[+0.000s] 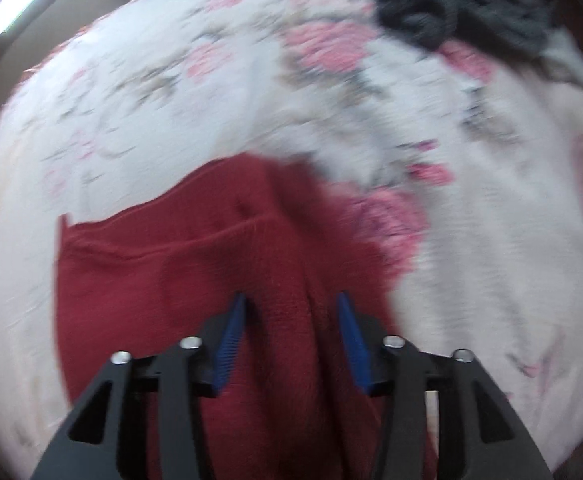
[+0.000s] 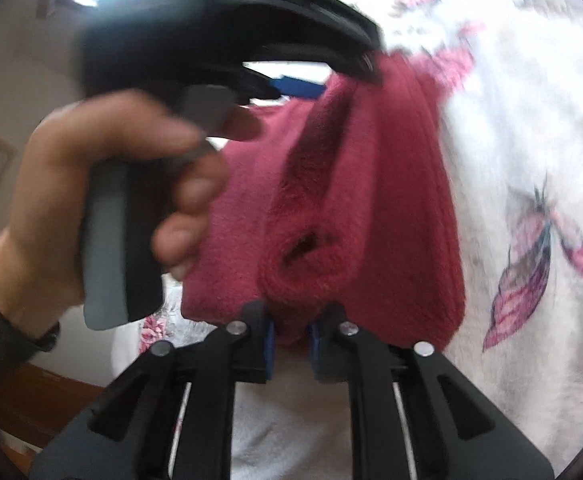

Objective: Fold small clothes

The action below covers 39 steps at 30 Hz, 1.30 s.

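Garment, one: small red knitted piece, fleecy, held up in the air over a bed sheet printed with pink flowers and butterflies. It hangs between the two tools rather than lying flat, presumably so its edges can be drawn level before a fold is laid down.

Right gripper: blue pads drawn close, pinching a bunched lower edge of the red knit. A rolled opening, a cuff or a neck, sits just above the pinch; which of the two I cannot tell.

Left gripper: in its own view the blue pads stand spread, with a ridge of the red cloth running up between them, touching neither so far as shows. From the right wrist view the tool's tip meets the garment's upper edge, but blur hides whether anything is clamped. Judged open, perhaps about to take or just clear of a corner.

Hand, one: wrapped round the left tool's handle, a finger on the trigger, dark sleeve at the wrist.

Further stock: heap of dark grey clothing at the far side of the bed, well apart from the red piece, likely waiting its turn.

Hard to make out: both views are motion-smeared; the garment's full outline is cut off behind the tools, so its type and how far folding has got stay uncertain.
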Tool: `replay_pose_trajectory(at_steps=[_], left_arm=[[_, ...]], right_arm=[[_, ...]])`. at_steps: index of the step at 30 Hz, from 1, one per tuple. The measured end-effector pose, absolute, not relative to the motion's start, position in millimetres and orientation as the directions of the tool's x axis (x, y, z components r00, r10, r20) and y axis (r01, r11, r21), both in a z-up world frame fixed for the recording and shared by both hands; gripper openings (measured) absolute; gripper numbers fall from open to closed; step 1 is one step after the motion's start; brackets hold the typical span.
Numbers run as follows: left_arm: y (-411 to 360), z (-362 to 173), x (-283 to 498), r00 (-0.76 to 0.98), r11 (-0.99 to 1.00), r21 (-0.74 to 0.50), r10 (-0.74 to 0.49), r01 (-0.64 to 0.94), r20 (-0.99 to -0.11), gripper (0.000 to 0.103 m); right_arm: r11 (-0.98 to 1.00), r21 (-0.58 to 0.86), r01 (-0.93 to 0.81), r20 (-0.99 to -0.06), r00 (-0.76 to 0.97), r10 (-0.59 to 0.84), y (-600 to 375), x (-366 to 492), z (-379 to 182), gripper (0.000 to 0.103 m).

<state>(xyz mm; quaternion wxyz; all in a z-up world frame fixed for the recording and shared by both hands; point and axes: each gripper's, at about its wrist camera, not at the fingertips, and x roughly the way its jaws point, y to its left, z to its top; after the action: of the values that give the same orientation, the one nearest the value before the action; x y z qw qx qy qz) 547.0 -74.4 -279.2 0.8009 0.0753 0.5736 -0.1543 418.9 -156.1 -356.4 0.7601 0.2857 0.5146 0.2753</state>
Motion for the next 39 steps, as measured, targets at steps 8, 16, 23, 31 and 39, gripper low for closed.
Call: replay_pose_trajectory(at_steps=[8,16,23,31,39], left_arm=[[1.4,-233.9,535.4,0.333,0.924,-0.25,-0.342,0.289,-0.878,0.064],[70.9,-250.2,476.4,0.241,0.854,-0.458,-0.512,0.246,-0.824,0.069],[105.0,-279.1,428.9,0.191,0.795,-0.579,-0.606,0.183,-0.772,0.069],[130.4,-287.4,418.6,0.184,0.741,-0.66,-0.671,0.126,-0.718,0.069],[134.4,-261.2,422.4,0.193,0.695,-0.702,-0.719,0.158,-0.668,0.067]], right_arm=[[0.561,0.828,0.004,-0.535,0.308,0.787,-182.4,420.9,-378.9,0.055],[0.439,0.896,0.062,-0.434,0.33,0.839,-195.3,420.6,-393.6,0.066],[0.337,0.935,0.106,-0.354,0.304,0.885,-212.3,436.9,-408.1,0.068],[0.43,0.895,0.116,-0.441,0.088,0.893,-180.2,535.0,-395.5,0.07],[0.634,0.773,0.02,-0.631,0.126,0.766,-156.8,554.7,-352.2,0.013]])
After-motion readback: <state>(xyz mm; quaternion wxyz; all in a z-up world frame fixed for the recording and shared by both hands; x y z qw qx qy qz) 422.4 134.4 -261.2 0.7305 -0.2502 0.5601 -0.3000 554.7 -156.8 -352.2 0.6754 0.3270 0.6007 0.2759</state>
